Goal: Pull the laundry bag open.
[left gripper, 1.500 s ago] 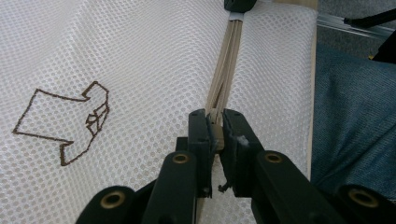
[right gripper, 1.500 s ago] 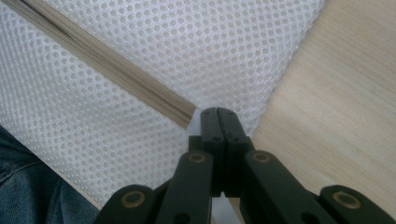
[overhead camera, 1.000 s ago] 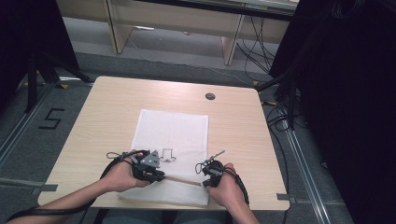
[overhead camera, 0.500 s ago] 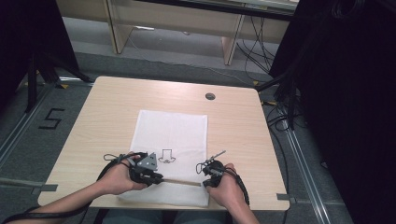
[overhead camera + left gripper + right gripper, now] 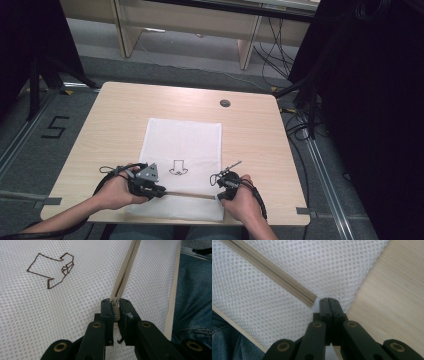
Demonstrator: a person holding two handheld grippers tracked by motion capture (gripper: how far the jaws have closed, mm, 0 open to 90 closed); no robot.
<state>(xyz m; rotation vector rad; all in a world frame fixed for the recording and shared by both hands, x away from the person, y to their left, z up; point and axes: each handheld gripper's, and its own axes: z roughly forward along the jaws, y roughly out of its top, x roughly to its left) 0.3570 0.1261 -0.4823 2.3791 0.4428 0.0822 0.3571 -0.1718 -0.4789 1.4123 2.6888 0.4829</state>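
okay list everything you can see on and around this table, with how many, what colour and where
mesh bag: one, white, flat at the table's middle and near edge
zipper: one, beige, across the bag's near end
zipper pull: one, beige, between the left jaws
outline drawing: one, dark brown, on the bag
table: one, light wood
grommet: one, dark, far right of the tabletop
floor number five: one, black, left of the table
left gripper: black, shut on the pull
right gripper: black, pinching the mesh at the zipper's end

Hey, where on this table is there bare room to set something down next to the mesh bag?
Bare wood lies left of the white mesh bag, right of it toward the table edge, and across the far strip beside the round cable hole. The near edge is crowded: left gripper and right gripper work the zipper.
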